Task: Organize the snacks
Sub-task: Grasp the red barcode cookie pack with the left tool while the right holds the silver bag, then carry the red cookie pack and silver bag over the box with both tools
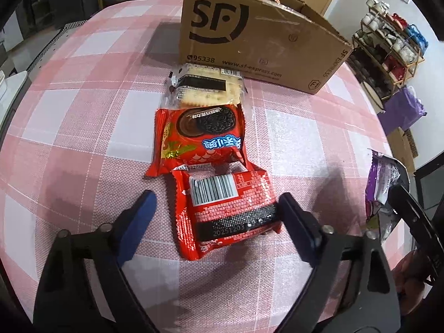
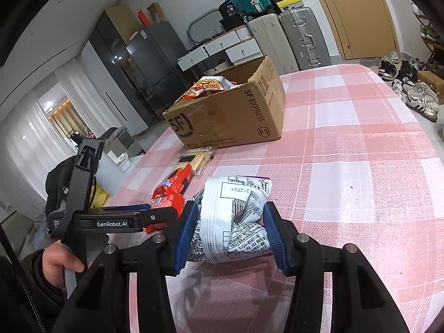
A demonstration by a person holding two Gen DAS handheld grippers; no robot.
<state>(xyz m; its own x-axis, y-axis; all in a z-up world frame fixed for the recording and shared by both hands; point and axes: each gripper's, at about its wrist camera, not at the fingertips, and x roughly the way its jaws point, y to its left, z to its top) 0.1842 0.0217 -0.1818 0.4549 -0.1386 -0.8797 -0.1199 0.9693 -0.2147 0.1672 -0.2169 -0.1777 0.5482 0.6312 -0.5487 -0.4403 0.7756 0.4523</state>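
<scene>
Three snack packs lie in a row on the pink checked tablecloth: a red pack with a barcode (image 1: 227,211), a red Oreo pack (image 1: 199,138) behind it, and a clear cracker pack (image 1: 205,86) nearest the SF cardboard box (image 1: 258,41). My left gripper (image 1: 216,202) is open, its jaws on either side of the barcode pack, the right jaw touching it. My right gripper (image 2: 230,222) is shut on a crumpled white and purple snack bag (image 2: 236,216), held just above the table. That bag also shows at the right edge of the left wrist view (image 1: 383,183).
The box (image 2: 230,113) is open and holds several snack bags (image 2: 208,84). The left gripper (image 2: 111,219) and the hand holding it are to the left of the right gripper. A shoe rack (image 1: 388,50) stands beyond the table's right side.
</scene>
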